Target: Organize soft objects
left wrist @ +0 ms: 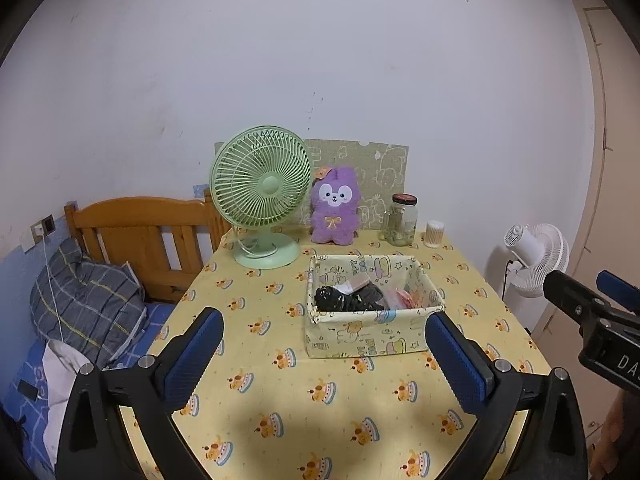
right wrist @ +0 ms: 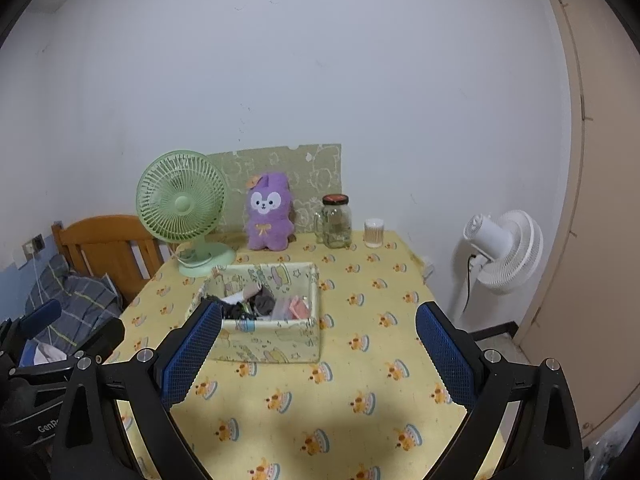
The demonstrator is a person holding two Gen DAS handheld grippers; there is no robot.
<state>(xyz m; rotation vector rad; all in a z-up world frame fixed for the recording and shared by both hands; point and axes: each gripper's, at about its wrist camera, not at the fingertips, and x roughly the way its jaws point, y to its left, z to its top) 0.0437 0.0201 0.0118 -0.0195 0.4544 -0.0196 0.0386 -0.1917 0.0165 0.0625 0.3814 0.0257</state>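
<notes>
A pale yellow fabric storage box (left wrist: 360, 336) (right wrist: 280, 344) stands in the middle of the table. Inside it lie black, grey and pink soft items (left wrist: 352, 298) (right wrist: 260, 304). A purple plush bunny (left wrist: 335, 206) (right wrist: 269, 212) sits upright at the table's back edge. My left gripper (left wrist: 324, 320) is open and empty, held above the near part of the table. My right gripper (right wrist: 318, 314) is open and empty, also short of the box. The right gripper also shows at the right edge of the left wrist view (left wrist: 592, 308).
A green desk fan (left wrist: 262, 196) (right wrist: 182, 204) stands back left. A glass jar (left wrist: 402, 220) (right wrist: 337, 222) and a small cotton-swab cup (left wrist: 434, 234) (right wrist: 374, 233) stand back right. A white floor fan (right wrist: 504, 252) is right of the table, a wooden bed (left wrist: 132, 236) left.
</notes>
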